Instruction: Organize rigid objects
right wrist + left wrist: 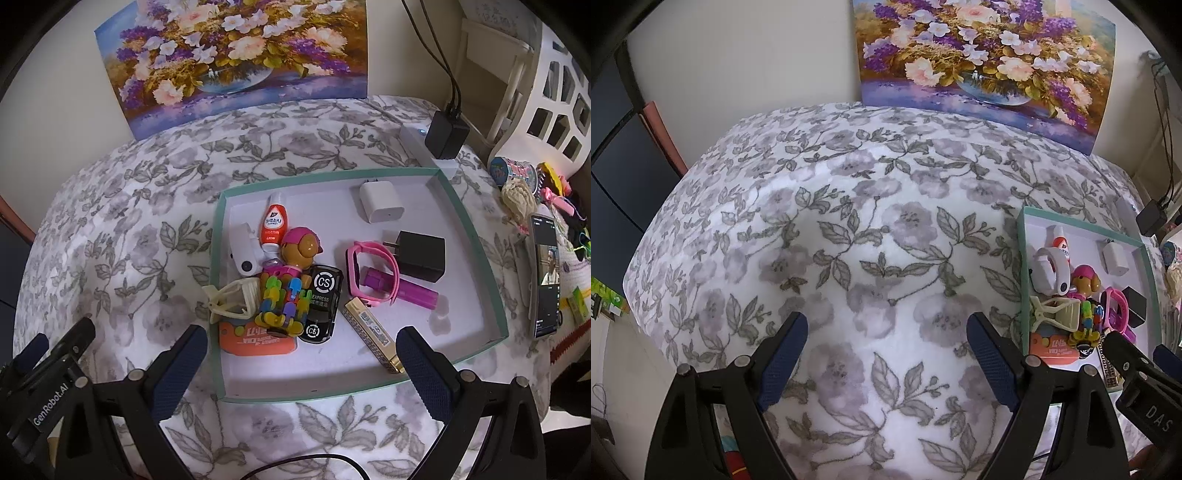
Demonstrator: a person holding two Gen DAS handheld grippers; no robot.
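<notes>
Left wrist view shows the left gripper hanging over bare floral cloth, jaws spread wide with nothing between them. At its right edge sits the tray, well apart from those fingers.

Right wrist view puts the right gripper over the tray's near edge, jaws likewise apart and empty. Going left to right inside the tray: a white clip-like gadget, a cream claw clip, an orange tube, a bear toy, a bright block chain lying on an orange card, a black toy car, a gold bar, a pink watch looped over a purple stick, a white plug and a black plug.

Everything rigid on the cloth seems gathered already, so the collecting looks mostly done. The left pile is still a jumble, though, and sorting it may remain. Beyond the tray's right side, a phone and small clutter lie outside; whether they belong to the job I cannot tell.
</notes>
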